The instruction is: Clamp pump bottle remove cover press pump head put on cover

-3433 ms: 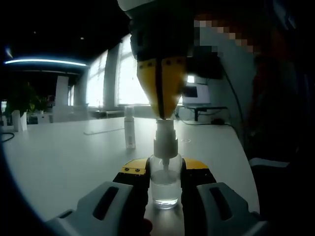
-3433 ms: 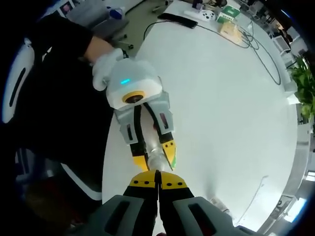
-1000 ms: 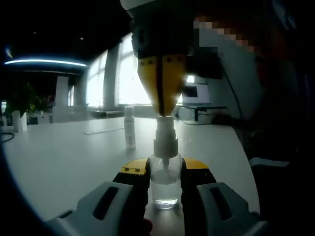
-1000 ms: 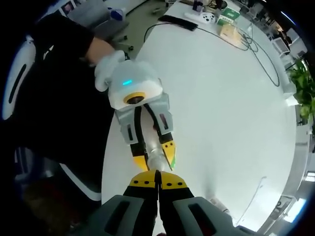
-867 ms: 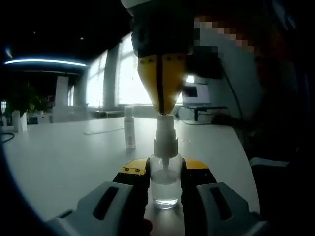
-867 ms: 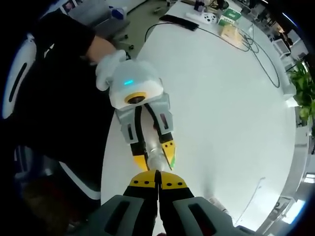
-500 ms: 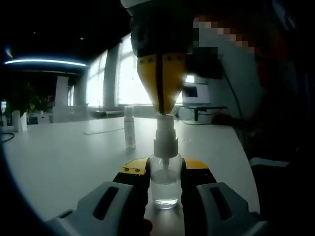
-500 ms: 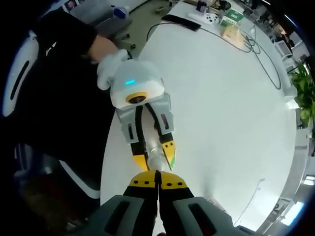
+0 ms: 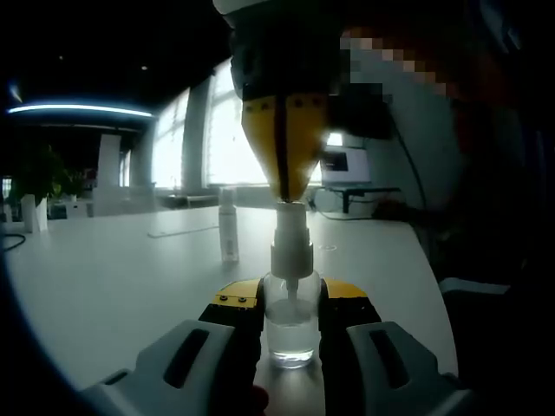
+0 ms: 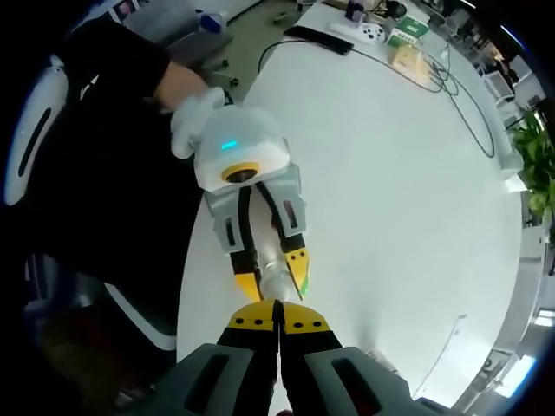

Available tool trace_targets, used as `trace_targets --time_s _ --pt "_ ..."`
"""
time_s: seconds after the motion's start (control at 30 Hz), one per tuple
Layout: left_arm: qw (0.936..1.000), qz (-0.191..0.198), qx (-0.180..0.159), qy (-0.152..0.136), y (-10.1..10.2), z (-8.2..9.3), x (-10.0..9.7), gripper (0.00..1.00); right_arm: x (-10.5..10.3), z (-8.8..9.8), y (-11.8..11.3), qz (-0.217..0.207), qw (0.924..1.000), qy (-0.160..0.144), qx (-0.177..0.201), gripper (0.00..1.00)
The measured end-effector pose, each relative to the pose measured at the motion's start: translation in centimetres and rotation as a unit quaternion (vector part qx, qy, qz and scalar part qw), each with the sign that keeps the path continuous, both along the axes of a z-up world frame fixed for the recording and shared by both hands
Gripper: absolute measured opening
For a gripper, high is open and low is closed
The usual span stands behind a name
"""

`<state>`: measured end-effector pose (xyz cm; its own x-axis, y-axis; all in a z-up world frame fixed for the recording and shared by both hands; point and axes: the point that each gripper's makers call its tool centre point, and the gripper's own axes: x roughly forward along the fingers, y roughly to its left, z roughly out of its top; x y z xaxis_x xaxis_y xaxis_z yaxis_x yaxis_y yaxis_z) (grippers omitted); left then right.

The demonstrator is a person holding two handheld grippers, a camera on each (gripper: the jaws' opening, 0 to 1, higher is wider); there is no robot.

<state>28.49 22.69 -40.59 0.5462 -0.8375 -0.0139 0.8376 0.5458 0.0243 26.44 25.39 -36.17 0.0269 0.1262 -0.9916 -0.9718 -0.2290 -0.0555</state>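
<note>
White counter point(image 9: 113, 260) carries the clear pump bottle point(image 9: 290, 325), upright near its edge, clamped at the body between my left gripper point(image 9: 290, 316) fingers. My right gripper point(image 9: 284, 186), fingers pressed together, rests its tips on the pump head point(image 9: 291, 227). Its cover point(image 9: 228, 227) stands behind, apart.

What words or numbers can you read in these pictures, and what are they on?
No text can be read anywhere.
Pump bottle, clamped in the left gripper: clear, no label shows.
Slim white bottle further back on the table: any print is too blurred to read.
Green-and-white box at the table's far end: printing too small to read.
Right gripper, shut, tips at the pump head: no writing on it.
</note>
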Motion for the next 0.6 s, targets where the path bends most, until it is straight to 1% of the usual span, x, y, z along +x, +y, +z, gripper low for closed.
trace_targets --time_s 0.47,0.6 --pt "1.0000 0.000 0.000 0.000 -0.10 0.06 -0.10 0.16 -0.02 -0.04 -0.05 -0.002 1.0000 0.000 -0.001 0.00" --pt "1.0000 0.000 0.000 0.000 -0.08 0.09 -0.10 0.16 0.04 -0.29 -0.07 -0.010 1.0000 0.000 -0.003 0.00"
